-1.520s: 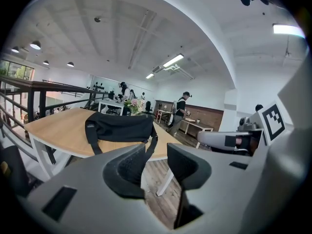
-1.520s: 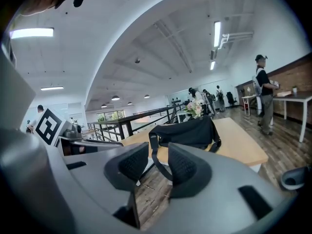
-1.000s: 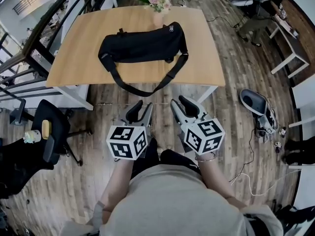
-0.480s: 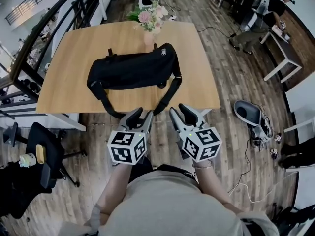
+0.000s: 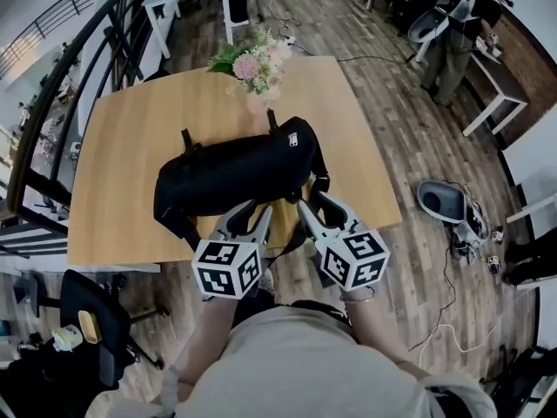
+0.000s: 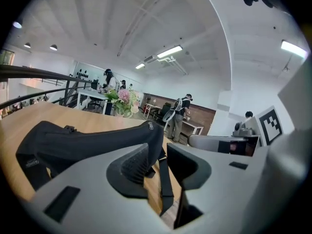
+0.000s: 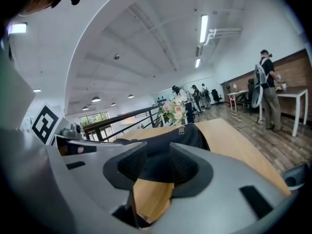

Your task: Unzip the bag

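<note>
Room: an open office with a plank floor (image 5: pixel 418 138); a light wooden desk (image 5: pixel 113 172) is standing in the middle.

Head view. A black bag (image 5: pixel 235 177) is lying lengthwise on the near half of the desk, its zipper pull (image 5: pixel 293 139) showing at the bag's right end. A bunch of flowers (image 5: pixel 252 64) is standing just behind it. The strap (image 5: pixel 287 235) is hanging over the near desk edge. The left tool (image 5: pixel 248 214) and right tool (image 5: pixel 320 207) are hovering side by side at that edge, both pointing at the bag. A person (image 5: pixel 461 24) is standing far off at the top right.

Left gripper view. The left tool (image 6: pixel 163 160) is holding its jaws apart, gripping nothing. The bag (image 6: pixel 87 140) is lying beyond them on the desk (image 6: pixel 29 116), and the strap (image 6: pixel 165 184) is showing through the gap.

Right gripper view. The right tool (image 7: pixel 158 167) is holding its jaws apart; they have just been opening, and nothing is being pinched between them. The bag (image 7: pixel 165 135) is lying beyond the gap, with the flowers (image 7: pixel 175 110) rising behind it.
</note>
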`<state>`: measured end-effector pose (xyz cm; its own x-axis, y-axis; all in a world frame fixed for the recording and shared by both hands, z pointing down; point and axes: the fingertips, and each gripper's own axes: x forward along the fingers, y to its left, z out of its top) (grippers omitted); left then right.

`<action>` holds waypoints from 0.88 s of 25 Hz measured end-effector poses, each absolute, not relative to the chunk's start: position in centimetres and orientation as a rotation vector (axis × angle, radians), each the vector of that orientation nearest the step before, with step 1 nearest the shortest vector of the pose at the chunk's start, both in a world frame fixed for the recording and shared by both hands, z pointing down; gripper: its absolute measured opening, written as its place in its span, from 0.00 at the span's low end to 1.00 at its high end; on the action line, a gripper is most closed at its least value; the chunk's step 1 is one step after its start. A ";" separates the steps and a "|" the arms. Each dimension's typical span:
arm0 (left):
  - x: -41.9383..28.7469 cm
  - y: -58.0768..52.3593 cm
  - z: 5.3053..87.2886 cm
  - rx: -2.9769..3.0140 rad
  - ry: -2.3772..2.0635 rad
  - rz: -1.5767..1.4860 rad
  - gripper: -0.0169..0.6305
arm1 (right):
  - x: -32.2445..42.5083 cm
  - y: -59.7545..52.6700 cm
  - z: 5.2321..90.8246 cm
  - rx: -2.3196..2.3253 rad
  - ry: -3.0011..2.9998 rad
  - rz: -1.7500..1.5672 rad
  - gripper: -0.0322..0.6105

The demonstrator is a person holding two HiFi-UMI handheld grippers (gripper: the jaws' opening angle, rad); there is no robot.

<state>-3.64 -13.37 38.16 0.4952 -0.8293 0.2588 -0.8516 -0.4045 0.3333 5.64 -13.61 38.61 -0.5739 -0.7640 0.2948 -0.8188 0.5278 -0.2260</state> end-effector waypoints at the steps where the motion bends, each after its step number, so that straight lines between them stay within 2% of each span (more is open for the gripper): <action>1: -3.9 -14.3 38.1 2.337 -1.387 0.081 0.23 | 5.5 -14.5 38.6 1.385 -2.598 0.520 0.26; 12: -5.7 -20.8 37.1 2.457 -1.269 0.101 0.22 | 4.3 -20.3 38.5 1.571 -2.528 0.543 0.27; 17: -5.5 -21.7 37.5 2.470 -1.257 0.078 0.22 | 5.2 -21.0 39.3 1.623 -2.454 0.556 0.32; 22: -5.0 -22.3 37.5 2.495 -1.261 0.100 0.22 | 5.7 -21.6 39.4 1.632 -2.440 0.557 0.32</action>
<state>-4.97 -22.34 37.53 0.6029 -0.7686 0.2140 -0.7927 -0.5467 0.2697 5.68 -21.60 39.45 -0.3950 -0.8585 0.3270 -0.9154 0.3377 -0.2192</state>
